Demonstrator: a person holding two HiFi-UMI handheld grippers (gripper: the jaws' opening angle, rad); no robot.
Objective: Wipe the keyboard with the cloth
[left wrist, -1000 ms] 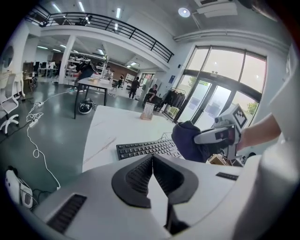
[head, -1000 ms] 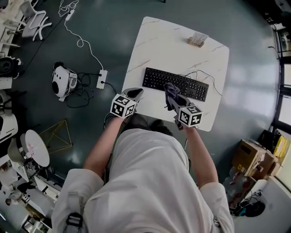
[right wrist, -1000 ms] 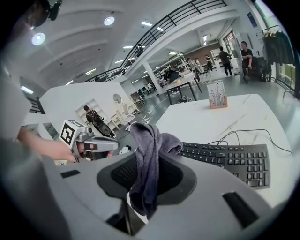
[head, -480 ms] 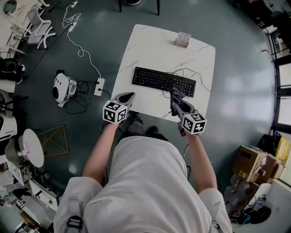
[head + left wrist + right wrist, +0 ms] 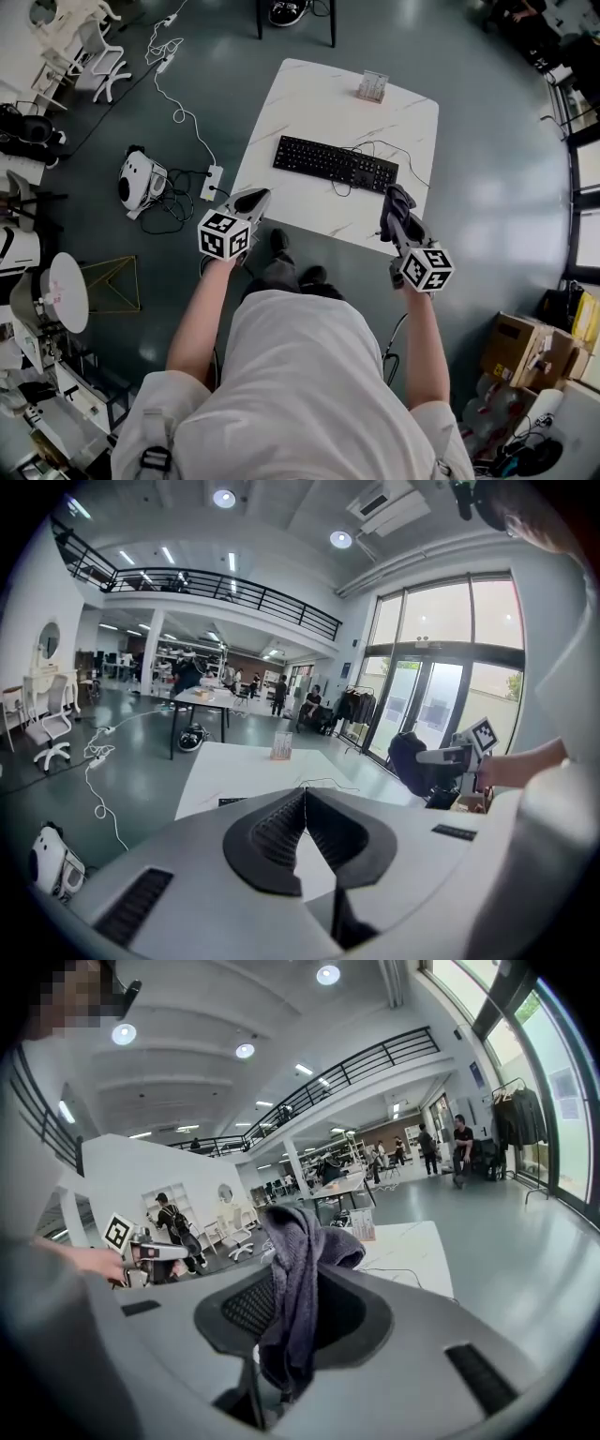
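Head view looks steeply down; all views share the table [image 5: 309, 103].

Small stand [image 5: 373, 86] on white table [image 5: 309, 103]; power strip [image 5: 213, 182] on floor [image 5: 487, 187]

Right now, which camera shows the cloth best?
The right gripper view: the cloth hangs close up, pinched between the jaws. The head view shows only a small dark bundle, and the left gripper view a far-off dark lump.

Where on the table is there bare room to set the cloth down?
Bare: the far-left stretch of the table between keyboard and far edge, left of the holder; also the near strip before the keyboard. Crowded: the right side, where the cable loops.
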